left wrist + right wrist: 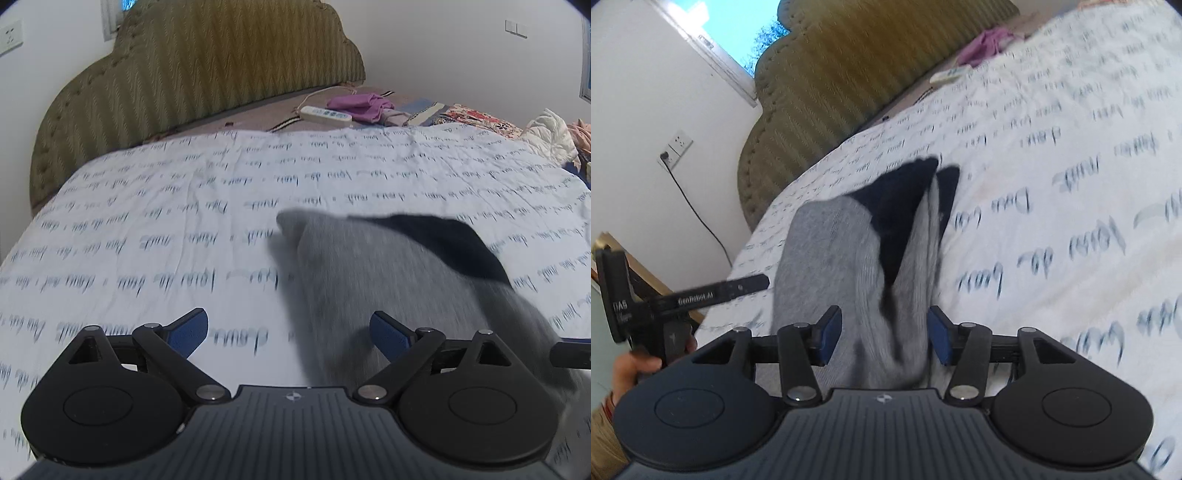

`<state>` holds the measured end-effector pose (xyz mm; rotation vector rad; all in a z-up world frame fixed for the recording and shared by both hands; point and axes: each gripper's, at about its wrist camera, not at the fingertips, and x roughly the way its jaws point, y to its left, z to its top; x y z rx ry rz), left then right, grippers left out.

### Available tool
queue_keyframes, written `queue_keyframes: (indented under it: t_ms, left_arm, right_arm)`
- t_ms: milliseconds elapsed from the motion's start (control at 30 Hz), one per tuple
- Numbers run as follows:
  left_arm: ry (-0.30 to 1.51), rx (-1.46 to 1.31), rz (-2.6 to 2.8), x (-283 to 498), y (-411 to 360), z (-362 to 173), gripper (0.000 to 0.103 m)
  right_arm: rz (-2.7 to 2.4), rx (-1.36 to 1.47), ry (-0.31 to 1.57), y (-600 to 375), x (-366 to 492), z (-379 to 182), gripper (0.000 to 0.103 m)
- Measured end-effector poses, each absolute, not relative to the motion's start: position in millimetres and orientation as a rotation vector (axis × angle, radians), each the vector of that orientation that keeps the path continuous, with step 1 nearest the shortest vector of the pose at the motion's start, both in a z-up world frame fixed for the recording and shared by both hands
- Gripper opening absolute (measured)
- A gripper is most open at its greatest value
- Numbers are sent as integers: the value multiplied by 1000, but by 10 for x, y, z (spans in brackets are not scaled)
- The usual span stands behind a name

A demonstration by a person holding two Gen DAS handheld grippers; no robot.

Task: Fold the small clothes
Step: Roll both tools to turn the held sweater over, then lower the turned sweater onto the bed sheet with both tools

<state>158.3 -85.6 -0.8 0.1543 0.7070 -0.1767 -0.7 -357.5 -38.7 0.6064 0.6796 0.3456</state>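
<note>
A grey sock with a dark navy toe lies on the white bedspread with blue script, blurred by motion. My left gripper is open and empty, and the sock's grey end reaches behind its right finger. In the right wrist view, grey socks with navy ends run between the blue pads of my right gripper. Its jaws stand apart on either side of the cloth, not pressed onto it. The left gripper shows at the left of that view, held by a hand.
An olive padded headboard stands at the far end of the bed. A white remote and a purple cloth lie near it, with more clothes at the far right. A wall socket with a black cable is at left.
</note>
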Motion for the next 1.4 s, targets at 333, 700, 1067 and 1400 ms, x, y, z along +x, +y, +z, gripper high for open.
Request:
queue_keyframes:
  t_ms: [333,700,1067,1400]
  left_arm:
    - [867,-188,-359,2616,-695,-233,97]
    - [915,-372,-533,3011,-753,-593,58]
    - [694,-151,-569,2815,-1058,-251,24]
    - [682,8,-422,2300,-923,-92,93]
  right_arm:
    - [278,626,744,-3815,1167,-518,71]
    - [363,605,757,-3610,1725,-652,33]
    - [318,563,570,-3712,1438,-342,19]
    - [223,529,656,-3814,1180,-416,66]
